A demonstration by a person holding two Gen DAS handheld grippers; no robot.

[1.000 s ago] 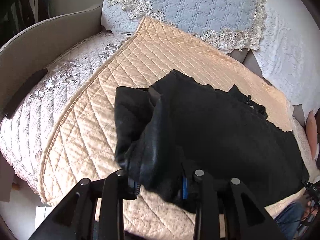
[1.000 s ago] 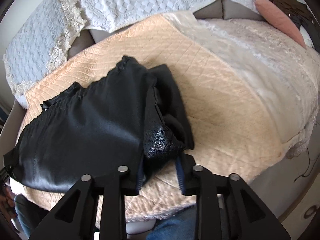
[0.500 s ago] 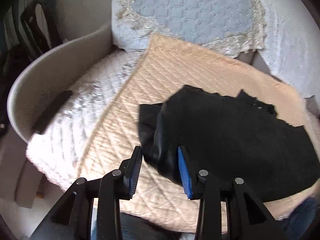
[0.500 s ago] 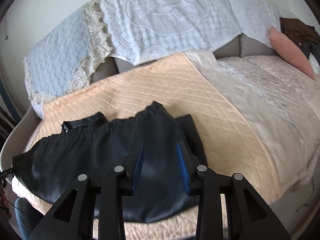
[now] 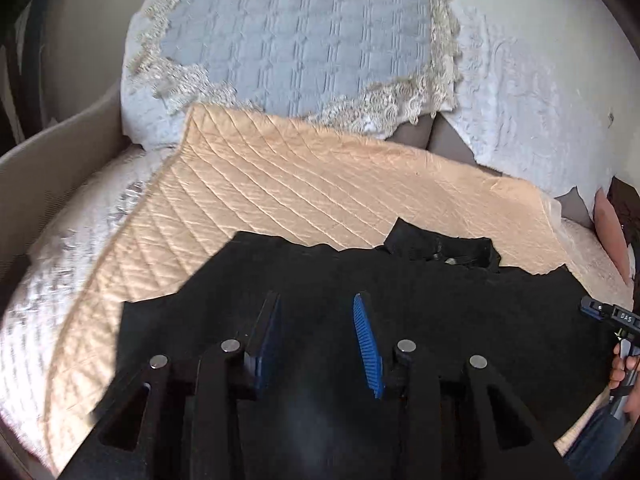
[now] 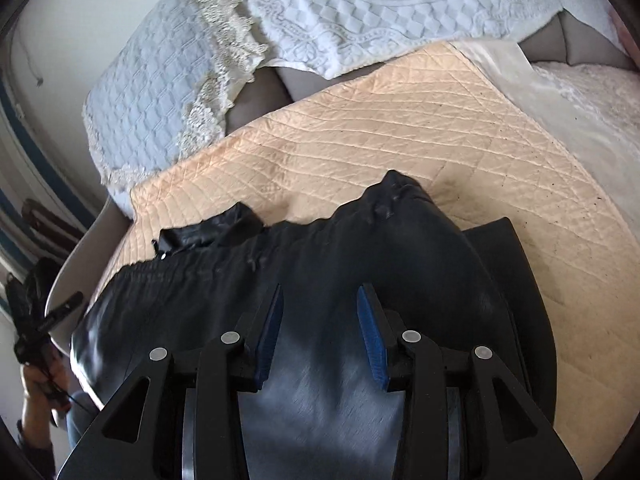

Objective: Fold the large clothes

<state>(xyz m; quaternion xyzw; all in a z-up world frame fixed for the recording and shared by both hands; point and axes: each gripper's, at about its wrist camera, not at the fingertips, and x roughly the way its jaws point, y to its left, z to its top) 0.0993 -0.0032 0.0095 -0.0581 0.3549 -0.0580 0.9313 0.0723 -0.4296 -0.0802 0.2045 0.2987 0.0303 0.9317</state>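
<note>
One black garment (image 6: 320,264) lies spread on the near part of one peach quilt (image 5: 304,184) on the sofa. Two tools, left tool (image 5: 316,320) and right tool (image 6: 320,312), hover over it, both released, grasping nothing.

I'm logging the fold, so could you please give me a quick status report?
Left gripper open, nothing held. Right gripper open, nothing held. Black garment lies folded on the peach quilt. Nothing in the way.
</note>
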